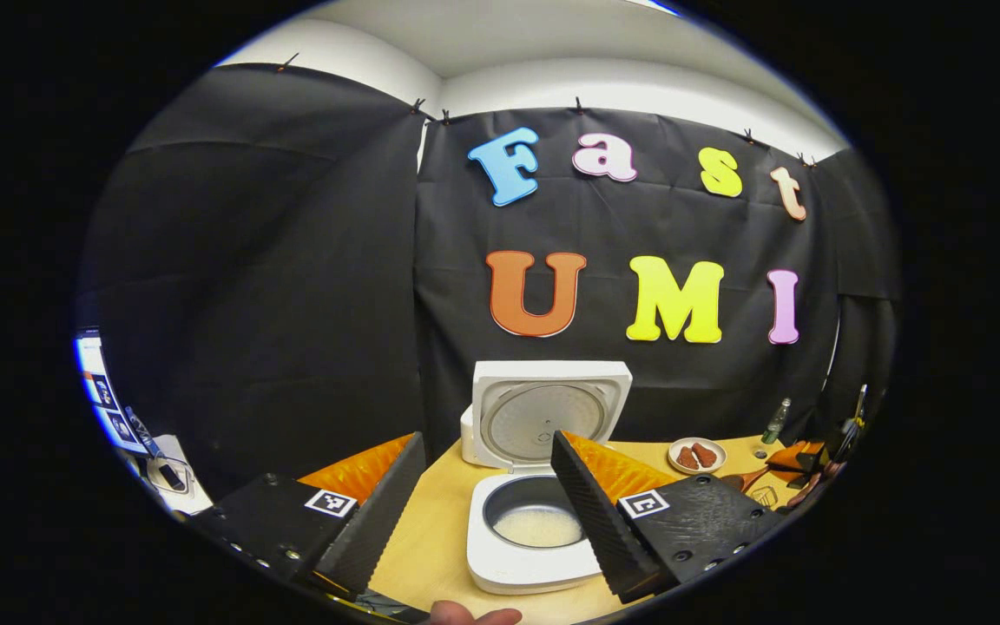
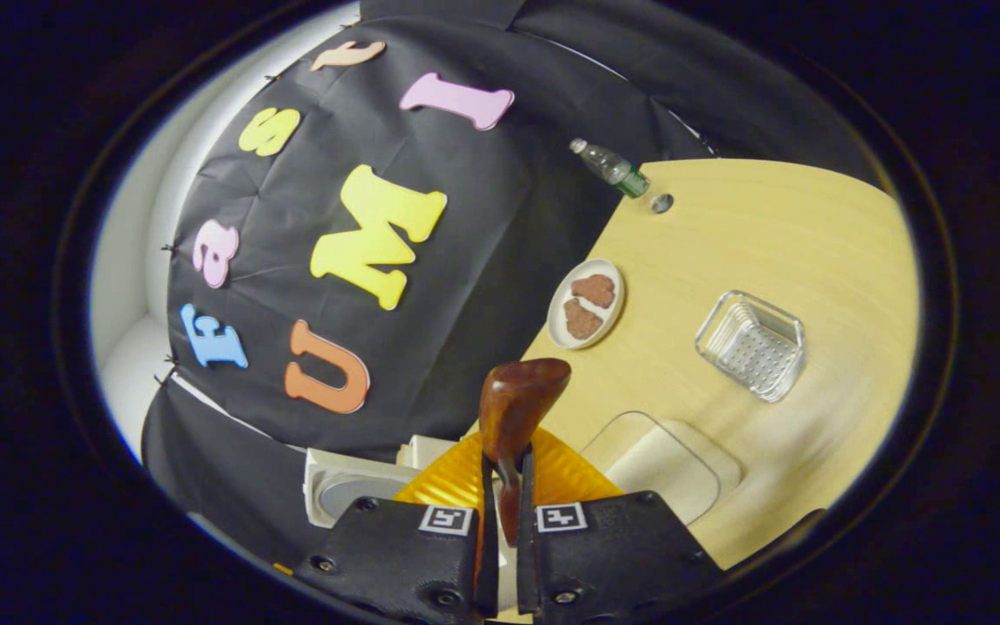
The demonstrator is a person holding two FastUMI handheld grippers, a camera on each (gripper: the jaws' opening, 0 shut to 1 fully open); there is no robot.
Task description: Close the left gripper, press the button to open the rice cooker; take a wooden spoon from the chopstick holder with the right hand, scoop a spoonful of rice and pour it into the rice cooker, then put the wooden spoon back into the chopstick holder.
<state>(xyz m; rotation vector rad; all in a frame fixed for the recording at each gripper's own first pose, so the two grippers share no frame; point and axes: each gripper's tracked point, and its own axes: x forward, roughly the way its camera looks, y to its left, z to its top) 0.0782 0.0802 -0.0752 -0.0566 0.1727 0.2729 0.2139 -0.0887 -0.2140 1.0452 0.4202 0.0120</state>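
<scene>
Ahead of our released left gripper [image 1: 483, 512] the cooker [image 1: 535, 521] stands open, rice inside. Our right gripper [image 2: 507, 495] grasps the spoon [image 2: 517, 408], tilted sideways; returning it to the holder remains.

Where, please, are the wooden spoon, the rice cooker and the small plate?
wooden spoon [image 2: 519, 401]: right gripper view, on its bowl.
rice cooker [image 1: 543, 423]: left gripper view, inside of open lid.
small plate [image 2: 559, 328]: right gripper view, on its rim.
</scene>
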